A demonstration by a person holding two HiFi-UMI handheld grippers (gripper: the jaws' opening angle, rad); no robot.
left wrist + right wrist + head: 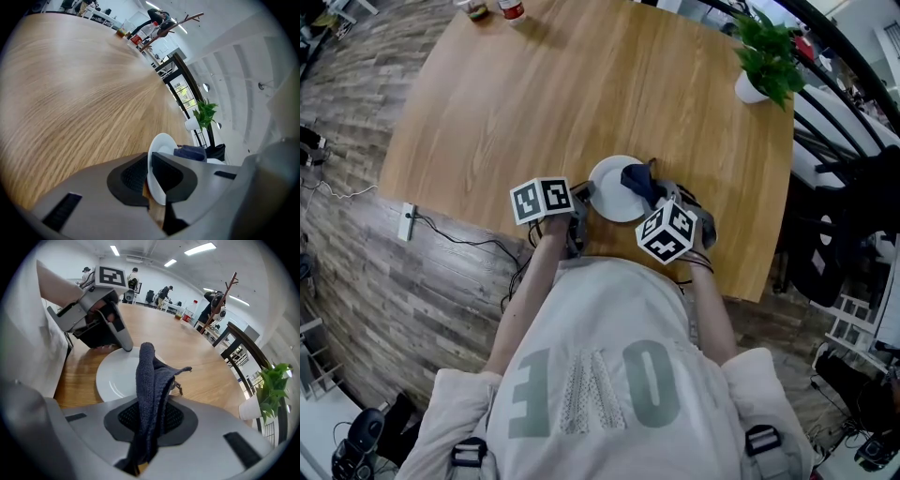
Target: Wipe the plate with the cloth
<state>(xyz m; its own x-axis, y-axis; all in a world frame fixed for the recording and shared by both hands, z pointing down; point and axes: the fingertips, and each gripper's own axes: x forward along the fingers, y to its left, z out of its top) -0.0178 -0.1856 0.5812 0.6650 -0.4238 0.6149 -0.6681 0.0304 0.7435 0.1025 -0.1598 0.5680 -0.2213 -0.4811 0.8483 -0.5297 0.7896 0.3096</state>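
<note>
One broad wooden bench [581,94] fills my head view. On it the plate [612,192] sits close to the near edge, right in front of the person's body. It is white, round and plain, with a shallow raised rim, and as far as I can tell it lies flat on the wood.

Both forearms are tucked in close to the body, and both tools point away from the person and down at the plate, the right one more steeply. The left hand-held gripper [584,199] comes in from the plate's left. In its own view the jaws are clamped on the rim, one pad above it and one below, so the plate shows edge-on between them. The right hand-held gripper [661,202] comes in from the plate's right, clenched on the cloth [639,183].

The cloth is a dark blue-grey knit, folded into a narrow strip. Its long axis runs straight out from the right jaws toward the plate's middle. The free end fans out and droops over the right part of the plate, with a loose thread hanging from one corner. In the left gripper view it shows as a dark bunch just beyond the plate's far rim.
</note>
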